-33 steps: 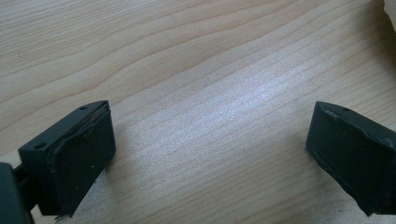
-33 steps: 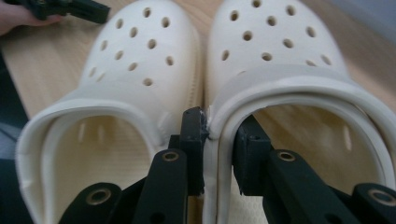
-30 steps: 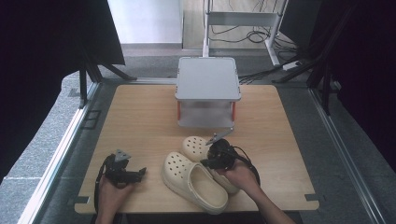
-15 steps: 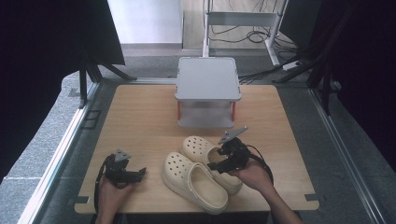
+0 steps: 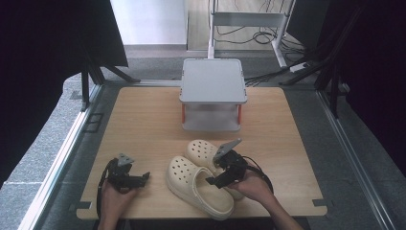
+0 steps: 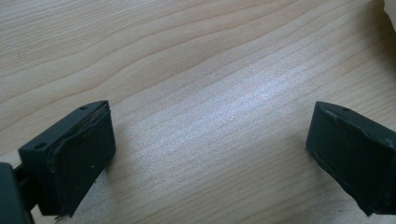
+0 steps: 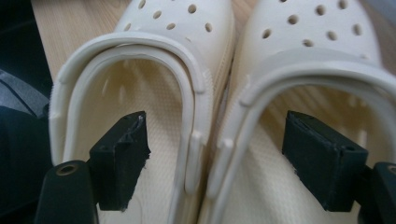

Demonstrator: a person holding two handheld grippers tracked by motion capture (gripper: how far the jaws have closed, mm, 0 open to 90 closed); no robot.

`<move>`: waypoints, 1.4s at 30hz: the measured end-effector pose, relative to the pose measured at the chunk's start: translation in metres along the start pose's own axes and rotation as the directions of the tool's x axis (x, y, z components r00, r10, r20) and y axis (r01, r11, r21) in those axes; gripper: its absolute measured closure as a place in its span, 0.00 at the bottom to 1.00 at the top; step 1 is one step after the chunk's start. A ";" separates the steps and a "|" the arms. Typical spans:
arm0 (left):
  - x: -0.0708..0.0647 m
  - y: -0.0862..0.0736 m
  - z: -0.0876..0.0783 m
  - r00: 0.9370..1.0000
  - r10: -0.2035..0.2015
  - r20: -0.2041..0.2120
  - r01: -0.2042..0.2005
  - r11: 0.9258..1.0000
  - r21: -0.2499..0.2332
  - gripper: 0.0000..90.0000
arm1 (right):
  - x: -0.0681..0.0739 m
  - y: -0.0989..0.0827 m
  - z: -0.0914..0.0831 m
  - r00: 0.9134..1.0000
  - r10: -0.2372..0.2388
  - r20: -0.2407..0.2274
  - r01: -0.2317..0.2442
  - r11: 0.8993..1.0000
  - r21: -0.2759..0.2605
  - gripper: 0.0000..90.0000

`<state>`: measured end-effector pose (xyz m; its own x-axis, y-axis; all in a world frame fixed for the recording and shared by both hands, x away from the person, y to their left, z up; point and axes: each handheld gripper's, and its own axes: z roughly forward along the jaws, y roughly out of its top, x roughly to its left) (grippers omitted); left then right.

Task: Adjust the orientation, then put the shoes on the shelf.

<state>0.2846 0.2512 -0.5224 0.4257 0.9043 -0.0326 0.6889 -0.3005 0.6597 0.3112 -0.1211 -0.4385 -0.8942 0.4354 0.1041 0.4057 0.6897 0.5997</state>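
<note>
Two cream perforated clogs lie side by side on the wooden table (image 5: 143, 120), the nearer clog (image 5: 196, 184) and the farther clog (image 5: 203, 151) touching along their inner sides. My right gripper (image 5: 214, 179) is open over their heel ends. In the right gripper view one jaw sits inside the left clog (image 7: 154, 70) and the other inside the right clog (image 7: 317, 56), with both inner walls between them, right gripper (image 7: 219, 158). My left gripper (image 5: 140, 178) rests at the front left, open over bare wood, left gripper (image 6: 210, 154).
A grey two-tier stand (image 5: 213, 79) with red posts sits at the back middle of the table. Black frame legs and cables lie on the floor beyond the table's far edge. A sliver of clog (image 6: 390, 7) shows at the top right of the left gripper view.
My right gripper swung out to the right, then came back and lower over the clogs' heel openings. The left gripper and the clogs have stayed put.
</note>
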 end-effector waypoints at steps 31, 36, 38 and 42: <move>0.000 0.000 0.000 1.000 -0.001 0.002 0.001 1.000 0.000 0.01 | 0.004 0.018 0.026 0.999 0.002 0.041 -0.006 0.995 0.101 0.73; 0.000 0.000 0.000 1.000 -0.005 0.000 0.005 1.000 -0.005 0.01 | 0.008 0.024 0.013 1.000 0.013 0.020 -0.014 0.996 0.092 0.73; 0.000 0.000 0.000 1.000 -0.002 0.001 0.002 1.000 -0.002 0.01 | 0.007 0.027 0.008 1.000 0.018 0.015 -0.019 0.996 0.086 0.73; 0.000 0.000 0.000 1.000 0.002 0.002 -0.002 1.000 0.002 0.01 | 0.006 0.033 -0.003 0.999 0.030 0.025 -0.032 0.996 0.086 0.72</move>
<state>0.2847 0.2514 -0.5222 0.4281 0.9032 -0.0324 0.6891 -0.3030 0.6582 0.3191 -0.0976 -0.4151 -0.8766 0.4702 0.1026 0.4490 0.7223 0.5259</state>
